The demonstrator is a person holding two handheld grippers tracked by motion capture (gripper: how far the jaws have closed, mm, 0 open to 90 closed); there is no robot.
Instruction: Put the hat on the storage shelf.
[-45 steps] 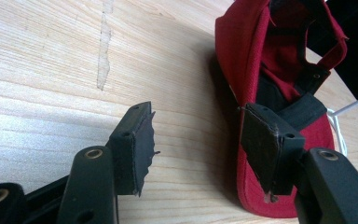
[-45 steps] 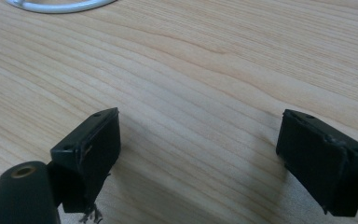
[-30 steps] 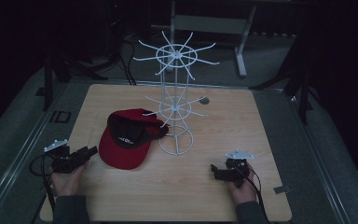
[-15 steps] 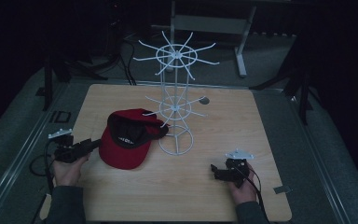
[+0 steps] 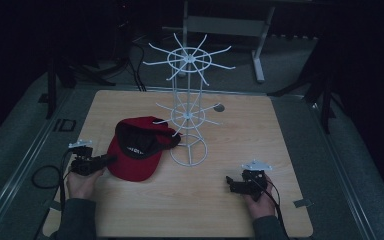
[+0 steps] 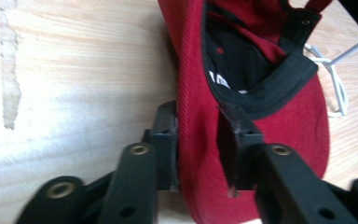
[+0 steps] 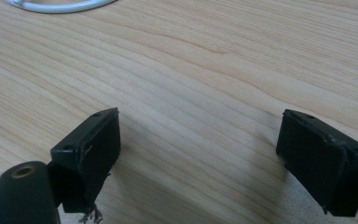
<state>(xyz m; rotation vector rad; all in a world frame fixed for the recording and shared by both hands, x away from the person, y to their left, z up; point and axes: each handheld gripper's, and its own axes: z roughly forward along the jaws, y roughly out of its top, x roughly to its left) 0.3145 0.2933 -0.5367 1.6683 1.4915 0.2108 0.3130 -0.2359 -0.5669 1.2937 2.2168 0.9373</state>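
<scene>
We see a light wooden table (image 5: 230, 210) with a red cloth cap with a black inside band (image 5: 136, 147) lying on it. The cap lies open side up, a bit left of the middle. A tall white wire rack with round rings and thin arms (image 5: 189, 112) stands in the middle of the table, at about three o'clock from the cap. The back of the cap touches the bottom part of the rack.

The left hand-held gripper (image 5: 111, 159) sits at about eight o'clock from the cap. A hand (image 5: 84, 184) holds it from below. In the left gripper view, its two black jaws sit on each side of the cap's red brim (image 6: 196, 140). They press on the cloth, so the gripper is grasping the cap.

The right hand-held gripper (image 5: 230, 184) is at about five o'clock from the rack, well apart from it. Another hand (image 5: 260, 199) holds it. In the right gripper view, its jaws are spread wide with bare wood between them. The white ring at the foot of the rack (image 7: 60, 5) peeks in at the top.
</scene>
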